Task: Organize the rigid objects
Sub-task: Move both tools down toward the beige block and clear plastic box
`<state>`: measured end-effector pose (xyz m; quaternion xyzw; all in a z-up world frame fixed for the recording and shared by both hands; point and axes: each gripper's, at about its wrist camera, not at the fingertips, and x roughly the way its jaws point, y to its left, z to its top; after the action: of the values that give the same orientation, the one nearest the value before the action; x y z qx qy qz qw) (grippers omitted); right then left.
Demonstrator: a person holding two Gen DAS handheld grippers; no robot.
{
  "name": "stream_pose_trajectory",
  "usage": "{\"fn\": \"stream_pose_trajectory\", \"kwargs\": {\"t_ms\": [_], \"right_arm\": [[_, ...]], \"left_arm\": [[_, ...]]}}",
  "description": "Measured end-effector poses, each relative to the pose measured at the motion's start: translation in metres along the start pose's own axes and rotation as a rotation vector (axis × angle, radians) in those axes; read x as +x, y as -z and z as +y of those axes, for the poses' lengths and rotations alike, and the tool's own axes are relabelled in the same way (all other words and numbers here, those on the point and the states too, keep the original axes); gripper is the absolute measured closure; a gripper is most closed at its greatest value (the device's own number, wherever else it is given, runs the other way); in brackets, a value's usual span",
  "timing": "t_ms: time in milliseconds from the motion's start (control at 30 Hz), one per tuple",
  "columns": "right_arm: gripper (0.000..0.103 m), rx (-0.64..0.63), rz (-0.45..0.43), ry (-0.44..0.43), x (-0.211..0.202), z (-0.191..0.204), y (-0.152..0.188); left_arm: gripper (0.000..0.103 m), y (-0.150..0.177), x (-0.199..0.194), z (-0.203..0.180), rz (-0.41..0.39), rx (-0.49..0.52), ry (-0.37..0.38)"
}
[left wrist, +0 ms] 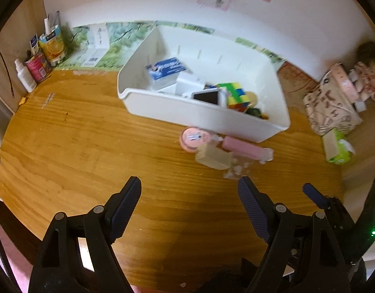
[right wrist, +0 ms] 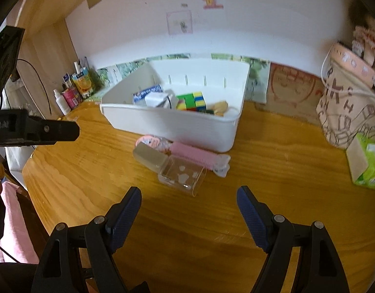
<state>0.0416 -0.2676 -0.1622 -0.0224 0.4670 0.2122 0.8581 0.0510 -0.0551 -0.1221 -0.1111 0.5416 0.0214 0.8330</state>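
On the wooden table (right wrist: 260, 171), a white bin (right wrist: 177, 127) is sitting near the back wall, holding a colored cube (right wrist: 192, 100), a blue-and-white box (left wrist: 166, 69) and a phone (left wrist: 207, 96). Just in front of it are lying a pink round tin (left wrist: 193, 138), a pink bar (right wrist: 194, 155) and a clear case with a beige cap (right wrist: 181, 174). Left gripper (left wrist: 189, 195) and right gripper (right wrist: 189, 201) are hovering over bare wood, jaws spread wide, gripping nothing.
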Motion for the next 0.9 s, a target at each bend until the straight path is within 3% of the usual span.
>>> {"fn": "stream_pose_trajectory", "kwargs": {"t_ms": [433, 900], "right_arm": [[0.022, 0.110, 0.142, -0.065, 0.052, -0.011, 0.001], [0.022, 0.080, 0.159, -0.031, 0.090, 0.003, -0.010]], "left_arm": [[0.019, -0.011, 0.043, -0.006, 0.109, 0.065, -0.038], [0.019, -0.028, 0.066, -0.019, 0.160, 0.144, -0.053]]}}
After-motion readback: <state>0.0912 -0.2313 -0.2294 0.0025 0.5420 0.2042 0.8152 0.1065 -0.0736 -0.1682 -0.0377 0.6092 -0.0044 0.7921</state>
